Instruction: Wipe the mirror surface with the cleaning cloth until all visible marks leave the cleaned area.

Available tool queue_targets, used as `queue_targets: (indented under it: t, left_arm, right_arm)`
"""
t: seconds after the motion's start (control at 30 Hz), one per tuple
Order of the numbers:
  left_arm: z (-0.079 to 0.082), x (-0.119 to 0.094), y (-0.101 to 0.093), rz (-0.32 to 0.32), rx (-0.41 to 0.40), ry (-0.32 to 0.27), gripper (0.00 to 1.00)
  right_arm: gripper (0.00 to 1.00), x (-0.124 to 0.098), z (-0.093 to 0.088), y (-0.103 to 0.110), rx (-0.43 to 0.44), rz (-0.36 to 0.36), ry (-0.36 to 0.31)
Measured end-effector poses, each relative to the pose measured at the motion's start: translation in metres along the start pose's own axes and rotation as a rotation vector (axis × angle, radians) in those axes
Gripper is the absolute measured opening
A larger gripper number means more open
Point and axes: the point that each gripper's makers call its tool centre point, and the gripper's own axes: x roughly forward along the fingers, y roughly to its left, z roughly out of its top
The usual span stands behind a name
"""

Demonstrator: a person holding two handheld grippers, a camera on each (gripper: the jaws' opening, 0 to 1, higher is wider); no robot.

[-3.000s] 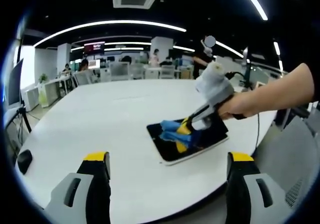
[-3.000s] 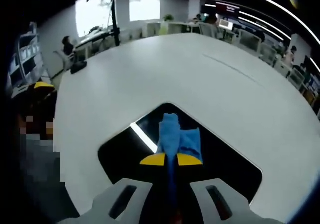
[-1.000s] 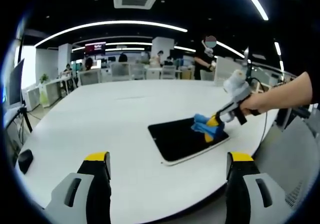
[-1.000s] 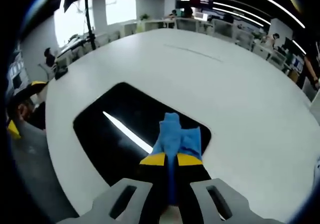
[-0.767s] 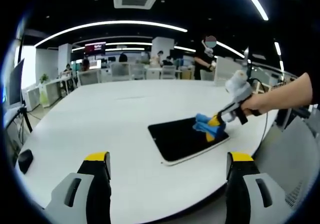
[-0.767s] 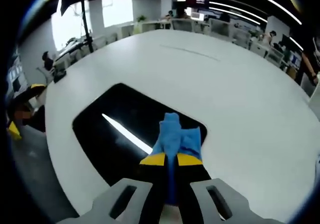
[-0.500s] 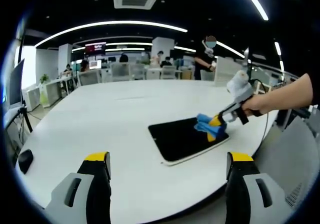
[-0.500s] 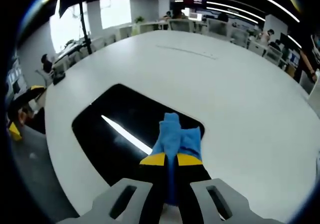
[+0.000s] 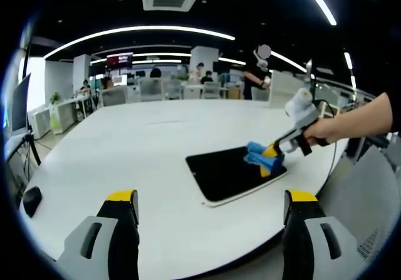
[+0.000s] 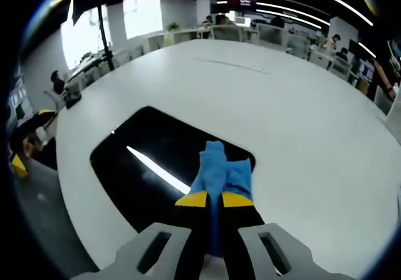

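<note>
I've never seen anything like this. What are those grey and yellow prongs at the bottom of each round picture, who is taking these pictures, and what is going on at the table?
No robot here: a person holds a two-jaw gripper in each hand, and a fisheye camera rides on each one, looking out along its jaws. Those prongs are the jaws. In the left gripper view, the left gripper hangs open and empty over the edge of a white table. On the table lies a dark mirror. The person's hand reaches in with the right gripper, pressing a blue cleaning cloth onto the mirror near its corner. The right gripper view shows the same cloth pinched between its yellow-tipped jaws, with a ceiling light reflected as a bright streak in the mirror.
</note>
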Motion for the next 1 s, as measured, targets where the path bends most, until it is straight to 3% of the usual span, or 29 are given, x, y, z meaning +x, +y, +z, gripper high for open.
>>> queue_targets:
  t: [1.0]
  left_arm:
    - [-0.0003,0.0003,-0.0003,-0.001,0.001,0.003,0.96]
  right_arm:
    - [0.01,-0.0084,-0.0092,0.0095,0.016,0.002,-0.025]
